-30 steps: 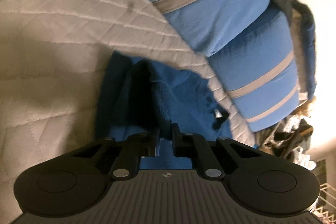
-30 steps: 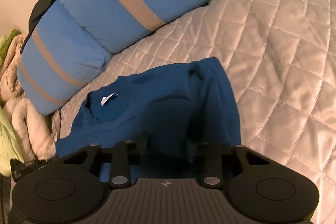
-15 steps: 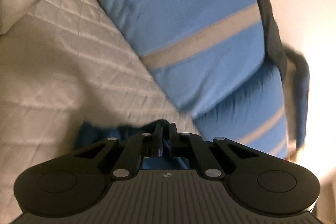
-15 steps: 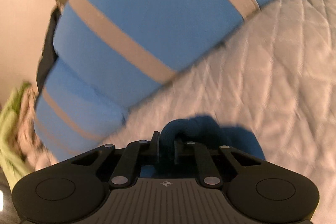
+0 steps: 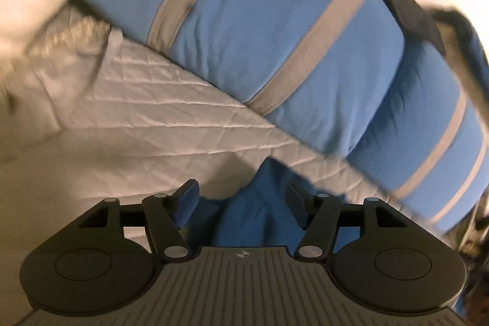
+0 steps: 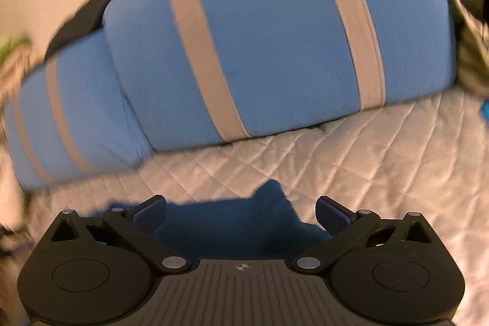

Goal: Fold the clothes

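Your left gripper (image 5: 241,197) and right gripper (image 6: 241,211) are opening, letting go of the blue shirt (image 5: 259,203). Whether more folding remains stays hidden.

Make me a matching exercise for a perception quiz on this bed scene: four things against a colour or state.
Things:
1. garment
2. pillow
3. quilt
4. right gripper

Descriptions:
A. light blue with grey stripes
B. jaws apart and opening, pads off the cloth
C. dark blue, lying on the bed
D. pale, diamond-stitched

Pairs: 1-C, 2-A, 3-D, 4-B
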Demonstrator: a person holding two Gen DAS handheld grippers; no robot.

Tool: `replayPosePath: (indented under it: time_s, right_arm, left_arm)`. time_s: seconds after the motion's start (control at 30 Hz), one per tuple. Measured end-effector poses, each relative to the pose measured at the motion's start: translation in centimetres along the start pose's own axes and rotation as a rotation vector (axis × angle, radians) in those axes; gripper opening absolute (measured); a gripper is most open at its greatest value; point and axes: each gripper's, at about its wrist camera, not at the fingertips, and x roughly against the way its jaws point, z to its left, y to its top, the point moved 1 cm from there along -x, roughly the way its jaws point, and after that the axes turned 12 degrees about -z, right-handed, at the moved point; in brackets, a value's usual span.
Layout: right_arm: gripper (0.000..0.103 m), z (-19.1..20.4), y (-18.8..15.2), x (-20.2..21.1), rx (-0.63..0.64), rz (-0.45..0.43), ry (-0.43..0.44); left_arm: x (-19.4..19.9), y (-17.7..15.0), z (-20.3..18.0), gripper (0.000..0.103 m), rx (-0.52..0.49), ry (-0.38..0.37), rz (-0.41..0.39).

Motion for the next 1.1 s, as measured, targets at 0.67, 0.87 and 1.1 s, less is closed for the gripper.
replayPosePath:
  time_s: [0.67, 0.87, 1.1]
  right_arm:
    - [0.103, 6.0, -4.4, 11.3, 0.353, 0.058, -0.211]
    - [0.103, 6.3, -6.0, 13.4, 0.383, 0.069, -0.212]
    - [0.103, 5.9, -7.2, 14.5, 0.369, 0.085, -0.198]
  left_arm:
    - [13.9, -6.7, -5.9, 0.072, -0.366, -0.007, -0.011]
    - [15.6, -8.5, -6.5, 0.072, -0.381, -0.026, -0.008]
    - [16.4, -10.3, -6.7, 0.072, -0.394, 0.011, 0.001]
